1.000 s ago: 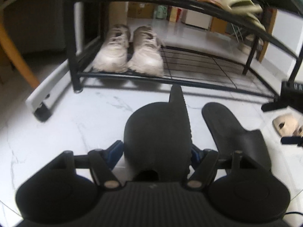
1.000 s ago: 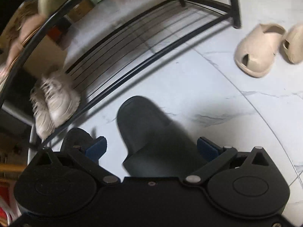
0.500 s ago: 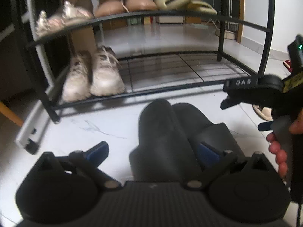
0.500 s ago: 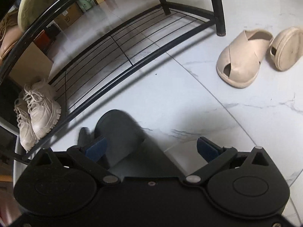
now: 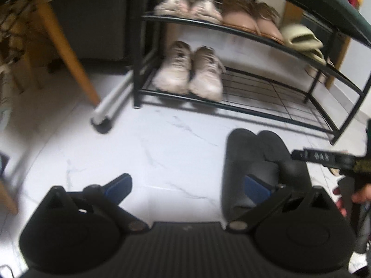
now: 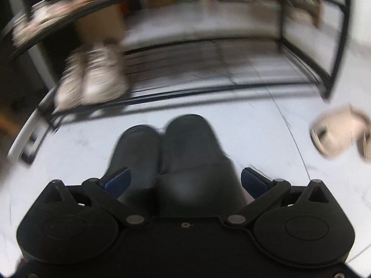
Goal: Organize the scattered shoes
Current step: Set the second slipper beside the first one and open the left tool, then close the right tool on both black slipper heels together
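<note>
The left gripper point(image 5: 187, 187) has its blue-padded fingers point(image 5: 119, 185) spread wide with only bare white floor point(image 5: 162, 153) between them, holding nothing; its right finger pad sits in front of the nearer black slipper, and whether it touches it cannot be told. The tool is held low, tilted down toward the floor and facing the shoe rack. The right gripper point(image 6: 184, 181) also has its fingers point(image 6: 254, 181) spread wide; the right-hand black slipper point(image 6: 194, 148) lies in the gap between them, with the left finger over the edge of the left-hand black slipper point(image 6: 136, 148), and the blur makes it unclear whether either pad presses the rubber. This tool too is held low and pointed at the rack; in the left wrist view its black body point(image 5: 324, 157) reaches in from the right edge, with the person's hand point(image 5: 354, 194) gripping it just behind the slippers. The two black slippers point(image 5: 255, 157) lie side by side on the floor, touching along their inner edges, toes toward the rack and a little in front of its bottom rail. The shoe rack point(image 5: 255, 108) is black metal with a wire lower shelf that carries a pair of pale sneakers point(image 5: 190, 71) at its left end. The shelf above holds light sneakers point(image 5: 187, 9), a tan pair point(image 5: 250, 18) and pale green slippers point(image 5: 301, 39). A beige sandal point(image 6: 338, 134) lies on the floor to the right, well apart from the black pair. A wooden leg point(image 5: 67, 51) slants down left of the rack
</note>
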Demonstrator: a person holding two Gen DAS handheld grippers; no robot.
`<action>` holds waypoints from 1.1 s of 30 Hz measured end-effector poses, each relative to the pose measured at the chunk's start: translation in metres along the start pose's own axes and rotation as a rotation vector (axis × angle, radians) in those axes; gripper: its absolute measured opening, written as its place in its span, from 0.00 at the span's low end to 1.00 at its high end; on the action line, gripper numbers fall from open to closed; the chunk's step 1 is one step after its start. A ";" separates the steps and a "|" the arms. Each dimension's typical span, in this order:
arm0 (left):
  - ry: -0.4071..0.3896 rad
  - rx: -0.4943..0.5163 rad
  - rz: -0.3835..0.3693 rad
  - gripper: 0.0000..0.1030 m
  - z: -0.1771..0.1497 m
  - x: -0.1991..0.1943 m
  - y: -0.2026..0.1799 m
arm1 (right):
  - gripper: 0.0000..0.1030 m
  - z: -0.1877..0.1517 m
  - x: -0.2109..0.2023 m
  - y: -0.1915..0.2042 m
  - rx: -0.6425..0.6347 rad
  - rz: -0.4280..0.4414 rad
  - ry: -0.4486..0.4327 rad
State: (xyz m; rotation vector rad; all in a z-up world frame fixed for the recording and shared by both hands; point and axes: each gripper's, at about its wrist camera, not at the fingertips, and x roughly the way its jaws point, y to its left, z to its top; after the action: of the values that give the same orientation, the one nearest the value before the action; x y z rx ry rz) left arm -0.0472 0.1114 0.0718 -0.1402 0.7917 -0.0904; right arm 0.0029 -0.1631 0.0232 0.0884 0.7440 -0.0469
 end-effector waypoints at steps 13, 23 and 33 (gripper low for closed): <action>0.034 -0.053 -0.076 0.99 0.005 0.010 0.010 | 1.00 -0.041 -0.012 0.036 -0.046 -0.254 -0.007; 0.080 -0.114 -0.093 0.99 0.014 0.016 0.024 | 1.00 -0.051 -0.003 0.052 -0.172 -0.265 0.025; 0.098 -0.085 -0.049 0.99 0.012 0.022 0.021 | 1.00 -0.061 -0.001 0.046 -0.123 -0.177 0.058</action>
State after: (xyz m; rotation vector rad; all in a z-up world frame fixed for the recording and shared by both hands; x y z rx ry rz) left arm -0.0232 0.1303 0.0614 -0.2377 0.8903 -0.1108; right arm -0.0352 -0.1118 -0.0176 -0.0940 0.8100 -0.1675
